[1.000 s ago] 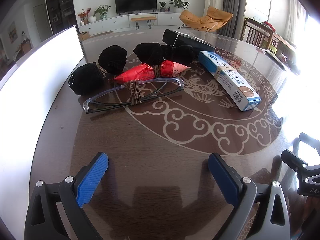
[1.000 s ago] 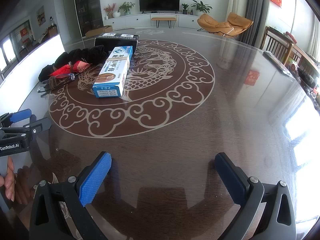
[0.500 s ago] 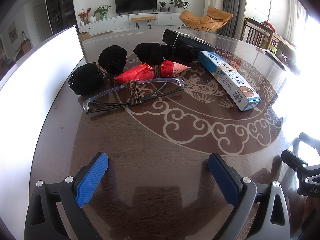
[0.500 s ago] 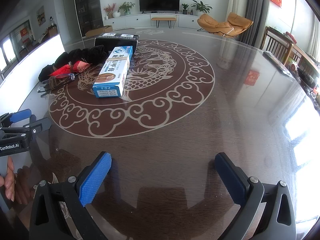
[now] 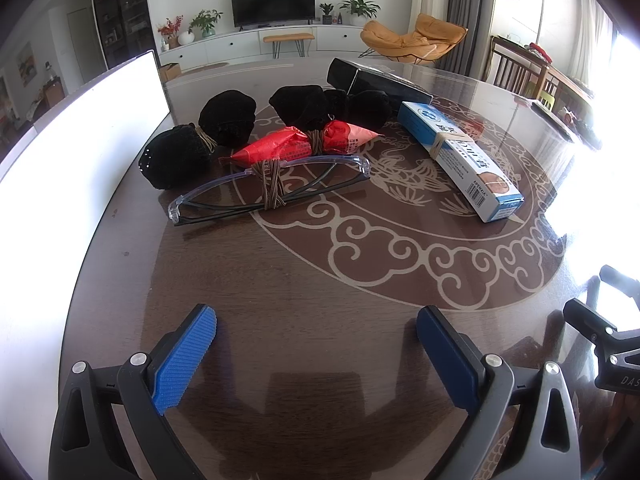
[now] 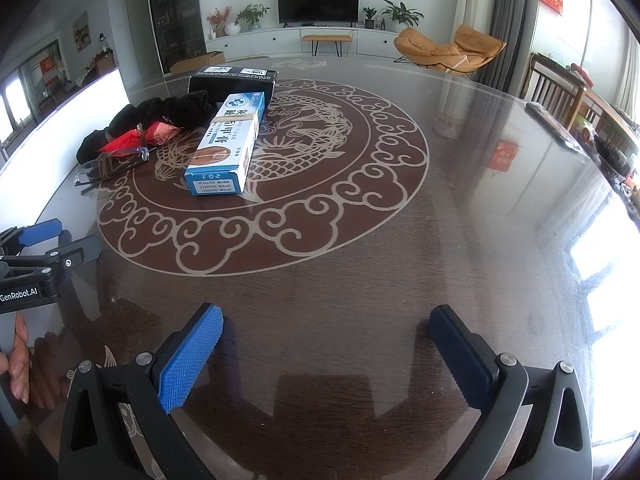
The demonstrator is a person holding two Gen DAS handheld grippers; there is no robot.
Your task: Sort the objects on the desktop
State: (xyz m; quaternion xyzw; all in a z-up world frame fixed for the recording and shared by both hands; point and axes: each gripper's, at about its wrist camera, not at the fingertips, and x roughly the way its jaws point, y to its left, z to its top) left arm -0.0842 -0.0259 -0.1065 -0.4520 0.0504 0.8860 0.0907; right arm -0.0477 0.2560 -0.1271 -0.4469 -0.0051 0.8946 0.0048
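Left gripper (image 5: pixel 316 356): I see its blue pads spread wide apart with nothing between them, low over bare table near the front edge.
Right gripper (image 6: pixel 326 354): my other tool is also spread wide and empty, over bare table beside the left one.
Table (image 5: pixel 320 280): dark glossy wood with a pale dragon-and-cloud medallion.
Glasses (image 5: pixel 268 188): clear-framed, folded, bound at the middle with brown cord, lying straight ahead of my left gripper.
Red packet (image 5: pixel 304 144): tied at its waist with cord, just behind the glasses.
Black cloth bundles (image 5: pixel 200 140): one tied pair to the left of the red packet, a second pair behind it.
Blue-and-white box (image 5: pixel 460 156): long carton with a band around it, lying on the medallion to the right of the packet.
Black box (image 5: pixel 372 84): furthest back, behind the blue-and-white box.
Hand (image 6: pixel 16 360): fingers show at the left edge of my right view, under the left gripper's body.
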